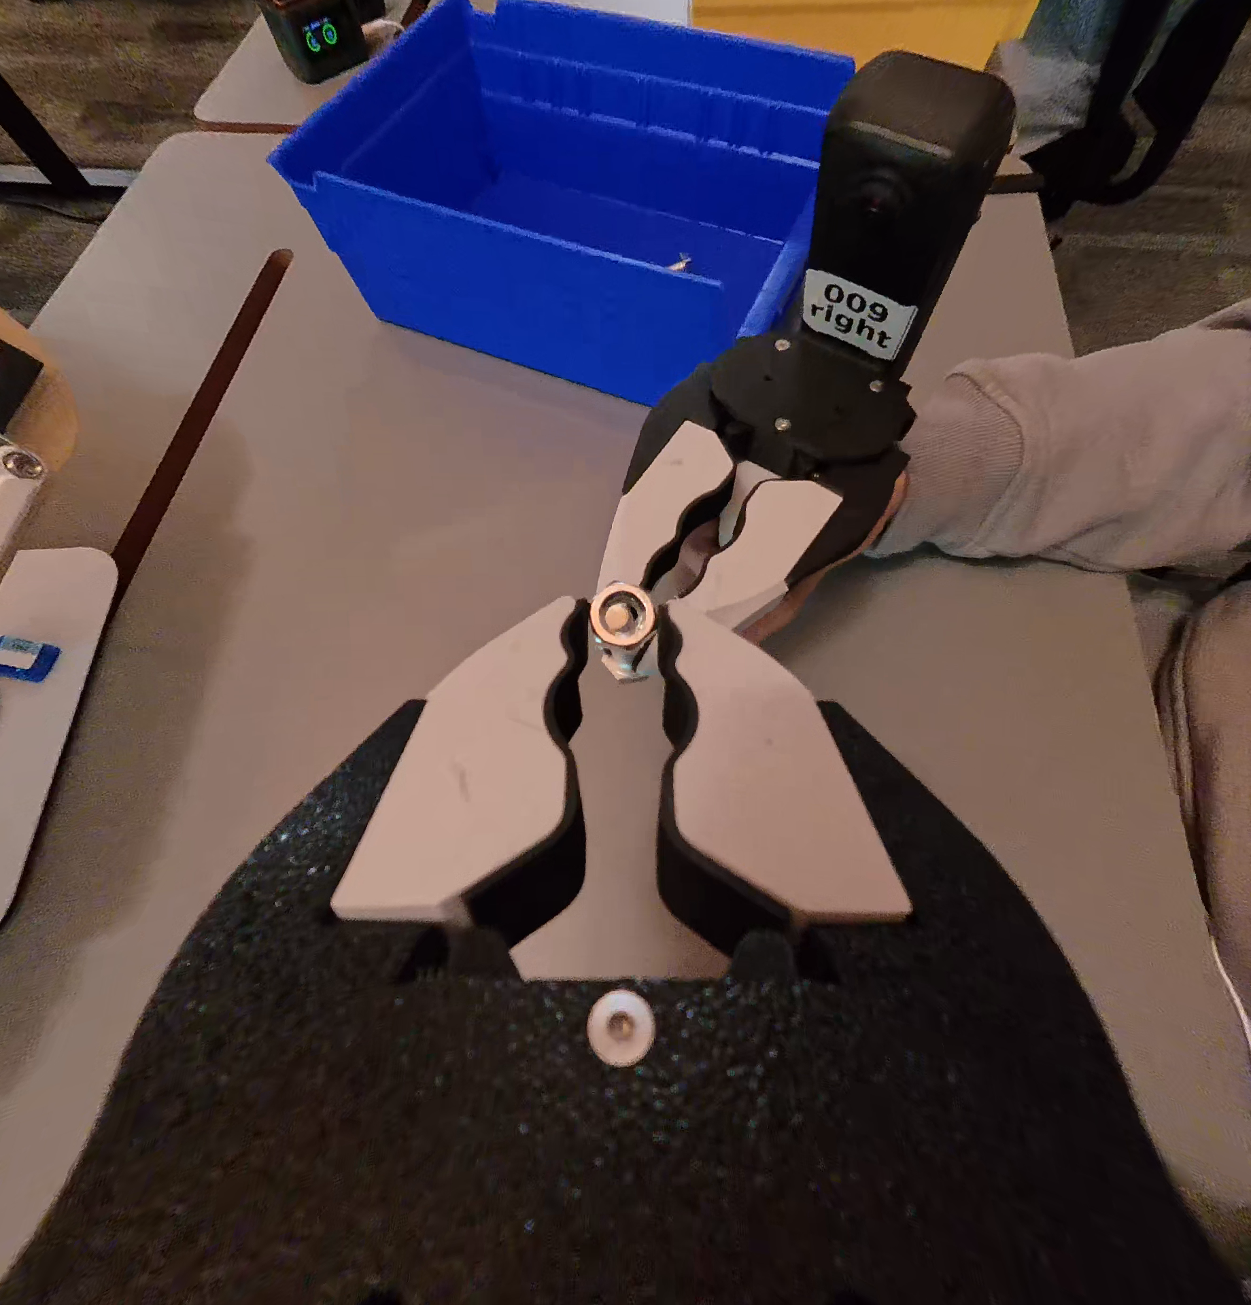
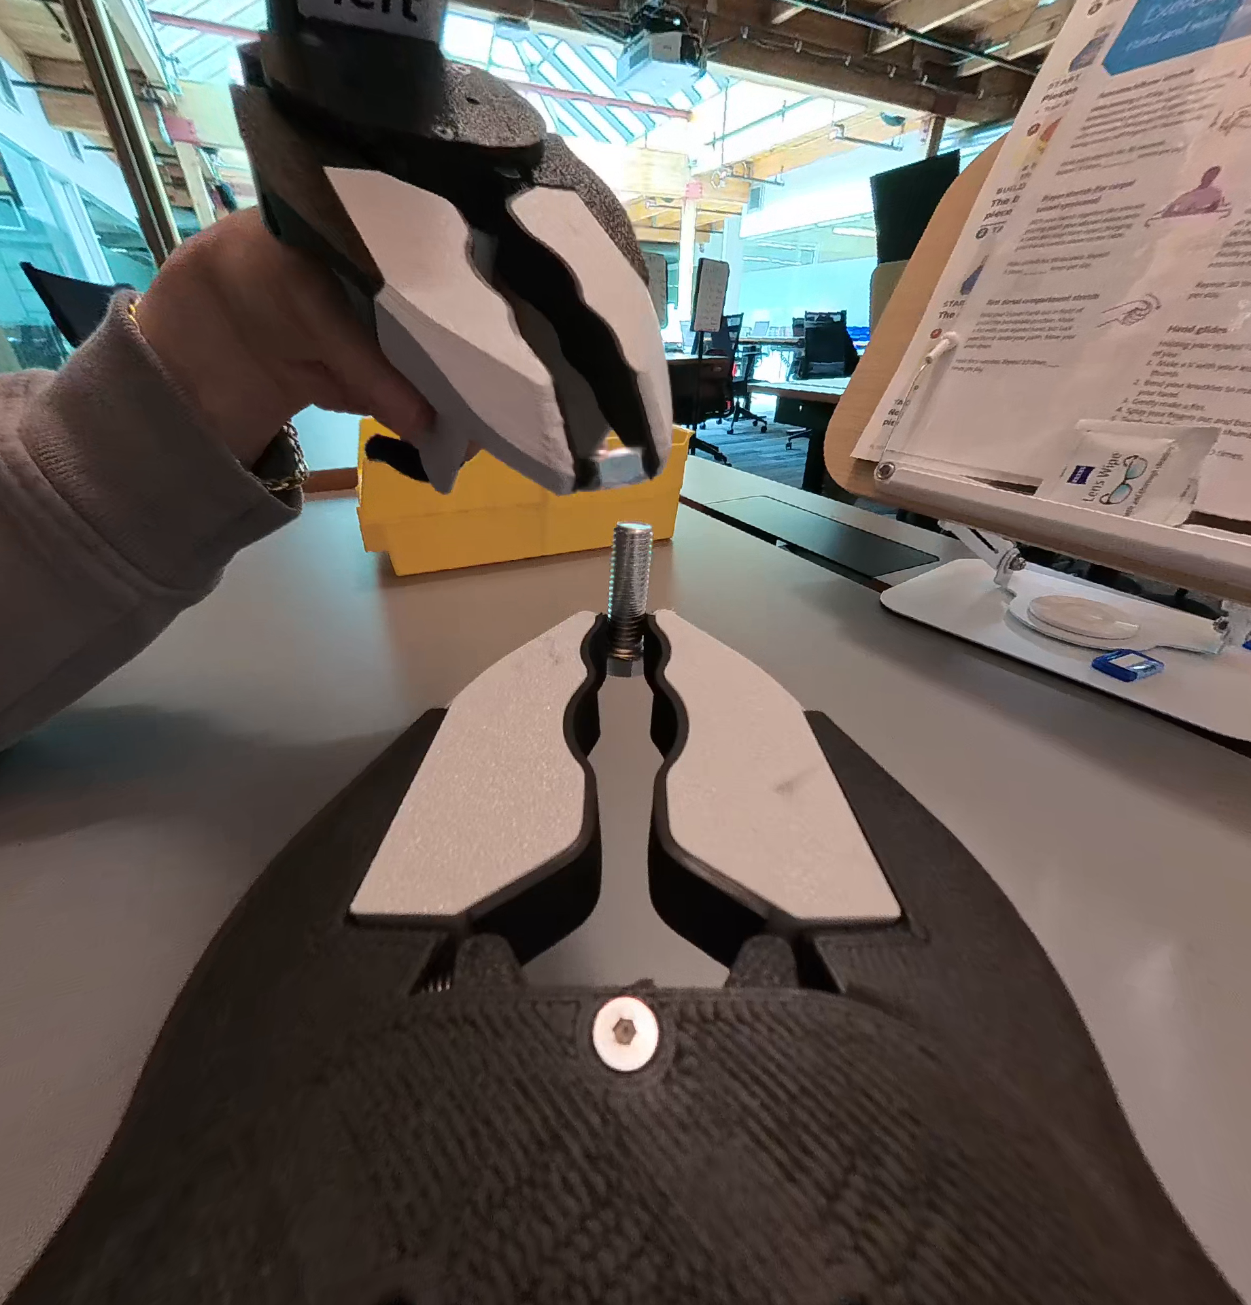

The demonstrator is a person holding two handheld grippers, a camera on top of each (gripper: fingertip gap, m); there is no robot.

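Left tongs (image 2: 619,469): you grip a steel nut (image 2: 617,467), poised just above the bolt tip.
Right tongs (image 2: 626,639): you clamp the bolt (image 2: 631,565) upright near the surface (image 1: 396,494) middle.
Done: both parts gripped.
Left: nut not yet threaded.

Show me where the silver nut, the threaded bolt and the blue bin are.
silver nut (image 1: 622,621): left wrist view, top face.
threaded bolt (image 2: 630,575): right wrist view, mid-shaft.
blue bin (image 1: 538,311): left wrist view, near outer wall.
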